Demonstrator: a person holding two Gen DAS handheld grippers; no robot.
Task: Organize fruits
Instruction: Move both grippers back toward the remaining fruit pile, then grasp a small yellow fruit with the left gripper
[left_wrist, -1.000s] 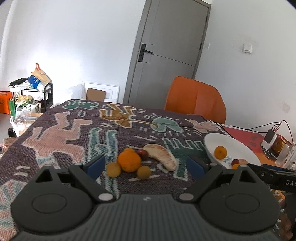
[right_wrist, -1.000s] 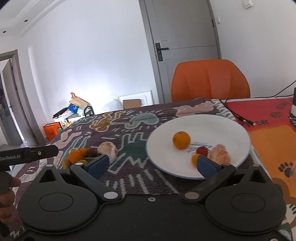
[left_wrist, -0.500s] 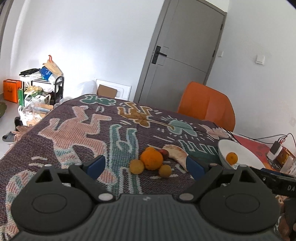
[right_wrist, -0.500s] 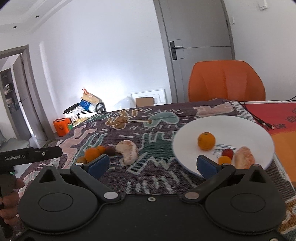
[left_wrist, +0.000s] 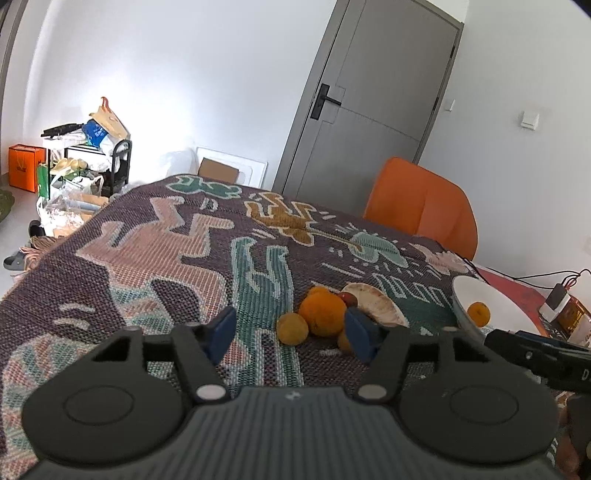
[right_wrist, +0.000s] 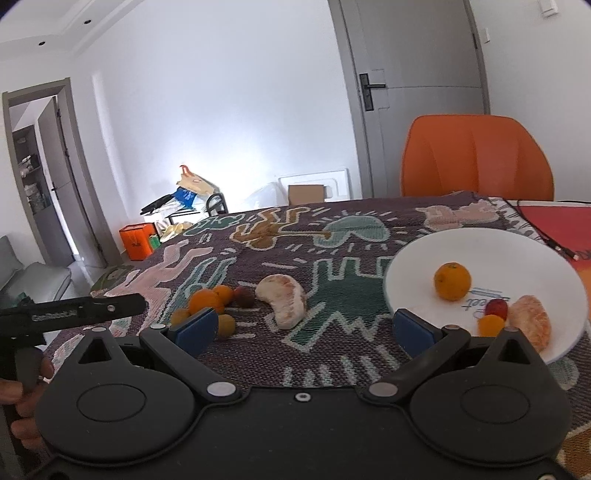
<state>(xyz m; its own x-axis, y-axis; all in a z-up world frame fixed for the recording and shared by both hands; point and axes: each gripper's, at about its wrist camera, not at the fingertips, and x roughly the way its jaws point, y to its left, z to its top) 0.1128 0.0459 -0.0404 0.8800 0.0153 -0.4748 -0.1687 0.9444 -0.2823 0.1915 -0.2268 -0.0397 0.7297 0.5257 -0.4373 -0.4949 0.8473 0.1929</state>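
Lining up on the orange (left_wrist: 322, 314) left of the plate (left_wrist: 498, 306), left gripper (left_wrist: 290, 334) jaws apart, empty; right gripper (right_wrist: 304, 328) gaping too.

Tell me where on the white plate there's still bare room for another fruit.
The round white plate is bare across its far half, behind the whole orange. Its near right edge is crowded: the small red fruit, small orange fruit and peeled citrus segment cluster there.

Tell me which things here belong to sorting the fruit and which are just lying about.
For the job: white plate, orange on it, peeled segment on the cloth, large orange, small yellow fruit.

Lying about: orange chair, cardboard box, orange bag, charger.
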